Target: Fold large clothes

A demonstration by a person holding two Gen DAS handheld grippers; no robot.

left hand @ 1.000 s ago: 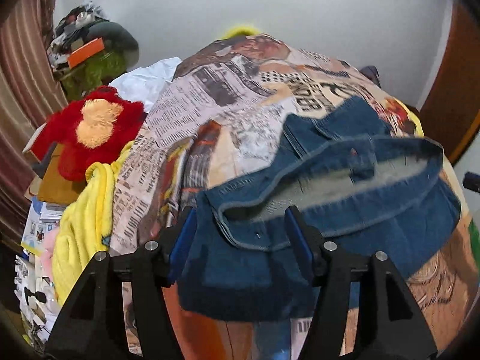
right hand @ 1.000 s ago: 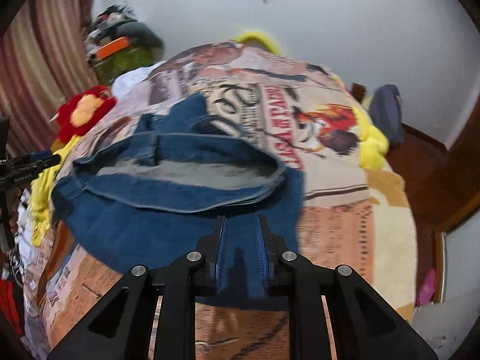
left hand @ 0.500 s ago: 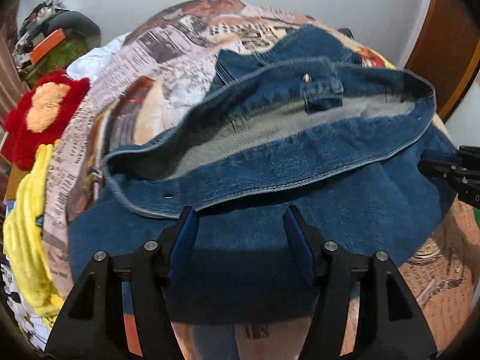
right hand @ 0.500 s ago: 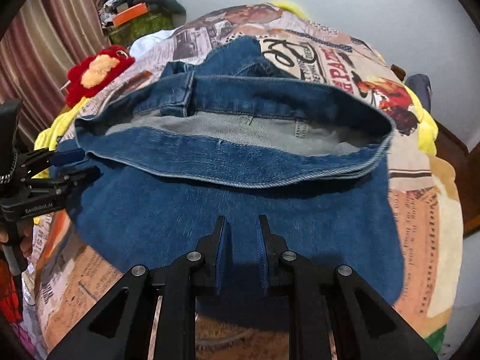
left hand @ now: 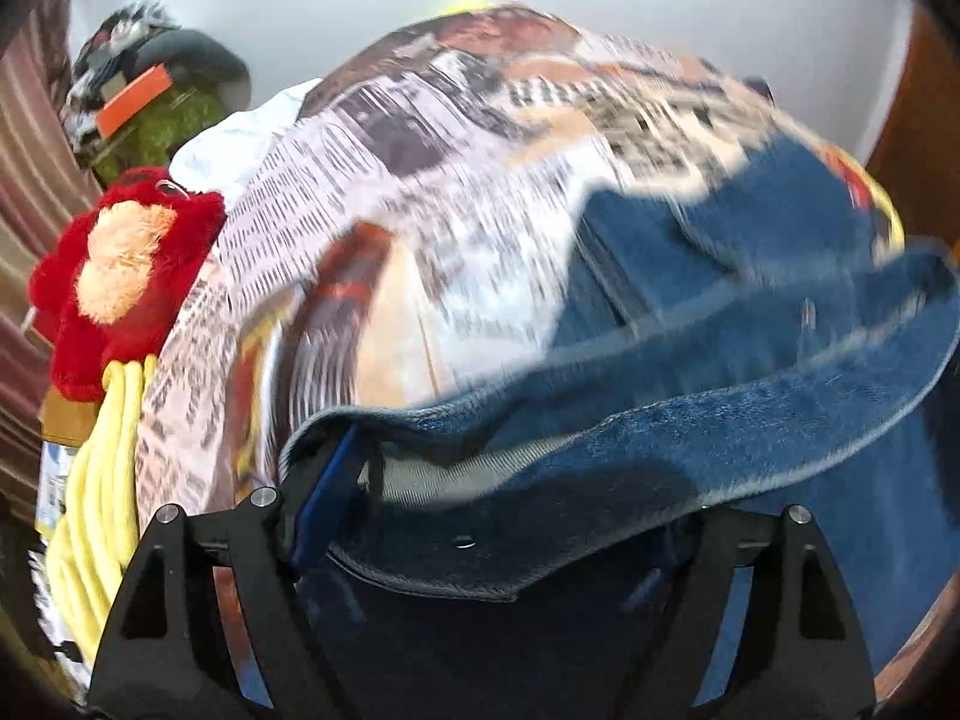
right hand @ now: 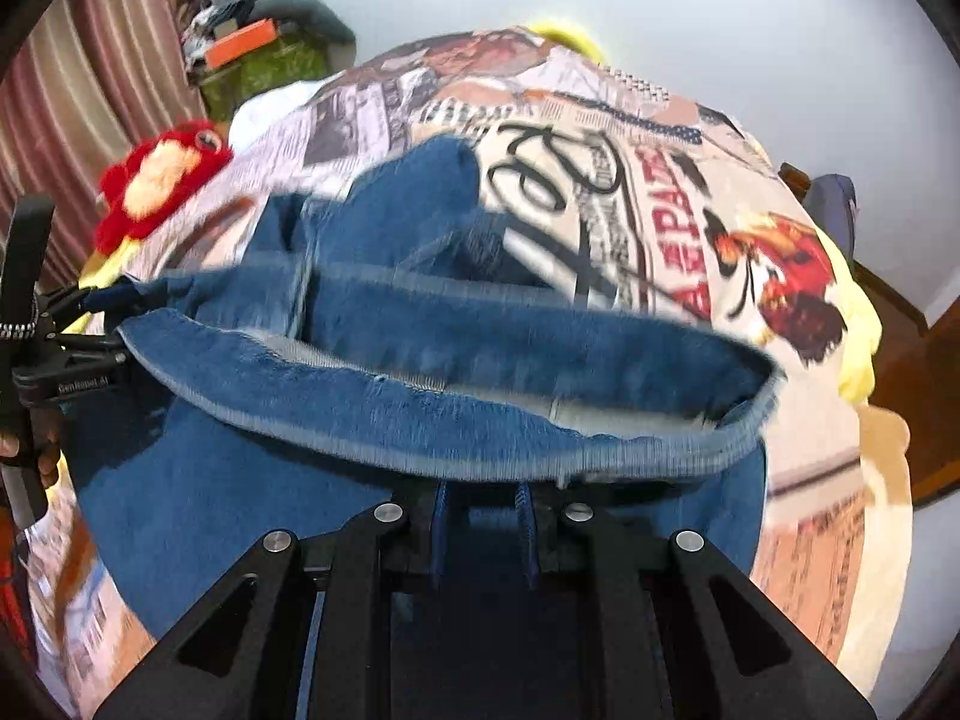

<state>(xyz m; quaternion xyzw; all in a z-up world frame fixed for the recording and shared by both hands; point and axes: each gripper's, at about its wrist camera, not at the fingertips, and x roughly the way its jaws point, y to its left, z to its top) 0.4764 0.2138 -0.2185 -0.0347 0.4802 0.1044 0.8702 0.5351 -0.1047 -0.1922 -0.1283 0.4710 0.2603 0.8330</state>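
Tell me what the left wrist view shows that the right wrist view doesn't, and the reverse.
Only the left wrist view: the yellow blanket hanging at the bed's left edge, and the left hand-held gripper with denim draped over its open fingers.

Only the right wrist view: the red lettering on the bedspread, the dark bag by the wall, and the right hand-held gripper shut on denim.

Both: the jeans, the newspaper-print bedspread and the red plush toy.

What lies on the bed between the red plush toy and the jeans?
Only the newspaper-print bedcover lies between the red plush toy and the jeans; the left wrist view shows this.
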